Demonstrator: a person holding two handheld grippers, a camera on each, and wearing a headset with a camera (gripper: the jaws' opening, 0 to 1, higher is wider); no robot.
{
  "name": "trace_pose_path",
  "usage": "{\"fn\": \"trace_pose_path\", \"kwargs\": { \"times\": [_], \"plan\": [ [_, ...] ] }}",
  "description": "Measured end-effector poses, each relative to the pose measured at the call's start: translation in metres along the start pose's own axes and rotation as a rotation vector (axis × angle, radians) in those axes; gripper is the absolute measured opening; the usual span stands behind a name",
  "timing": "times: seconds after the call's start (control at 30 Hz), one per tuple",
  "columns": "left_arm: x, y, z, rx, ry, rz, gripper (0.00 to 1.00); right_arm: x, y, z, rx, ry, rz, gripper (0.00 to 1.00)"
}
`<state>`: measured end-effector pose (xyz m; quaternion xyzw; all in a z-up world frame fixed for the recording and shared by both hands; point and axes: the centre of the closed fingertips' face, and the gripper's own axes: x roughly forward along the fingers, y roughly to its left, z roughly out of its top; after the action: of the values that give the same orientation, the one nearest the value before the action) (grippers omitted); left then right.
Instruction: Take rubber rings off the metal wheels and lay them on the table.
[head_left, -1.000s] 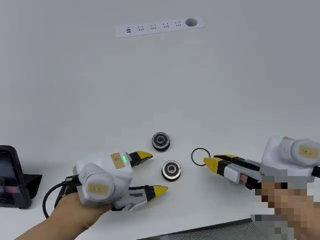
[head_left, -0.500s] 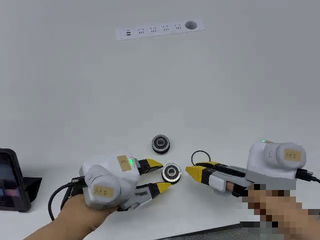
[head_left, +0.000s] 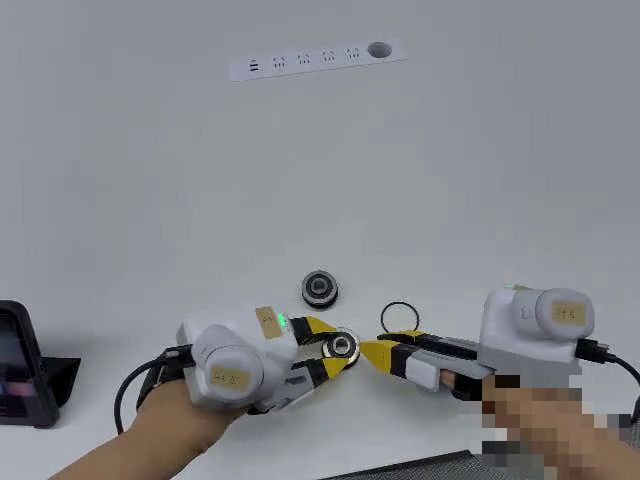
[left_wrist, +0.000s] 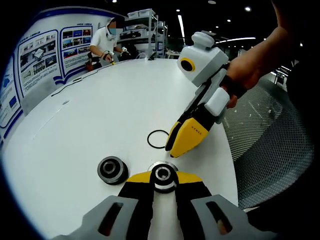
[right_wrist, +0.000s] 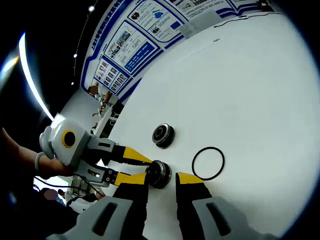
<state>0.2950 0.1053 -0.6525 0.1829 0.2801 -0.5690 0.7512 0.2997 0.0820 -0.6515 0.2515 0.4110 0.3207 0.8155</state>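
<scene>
The left gripper (head_left: 330, 347) pinches one metal wheel (head_left: 342, 347) between its jaws. The right gripper (head_left: 374, 352), tips just beside that wheel, seems slightly parted. A loose rubber ring (head_left: 400, 317) lies near the wheel, and a second wheel (head_left: 320, 288) just behind it.

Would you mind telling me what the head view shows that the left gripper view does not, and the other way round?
The head view adds the white power strip at the far side of the table and a dark device on a stand at the left edge. The left gripper view adds wall posters and a person in the background. Both share the near wheel between the jaws of the left hand-held gripper, the far wheel, the loose rubber ring lying flat, and the right hand-held gripper pointing at the near wheel.
</scene>
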Motion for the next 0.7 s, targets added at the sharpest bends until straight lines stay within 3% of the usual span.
{"fn": "trace_pose_path", "kwargs": {
  "times": [0.7],
  "plan": [
    [0.001, 0.002, 0.0, 0.003, -0.001, -0.004, 0.13, 0.019, 0.004, -0.004, 0.043, 0.029, 0.035, 0.23]
  ]
}}
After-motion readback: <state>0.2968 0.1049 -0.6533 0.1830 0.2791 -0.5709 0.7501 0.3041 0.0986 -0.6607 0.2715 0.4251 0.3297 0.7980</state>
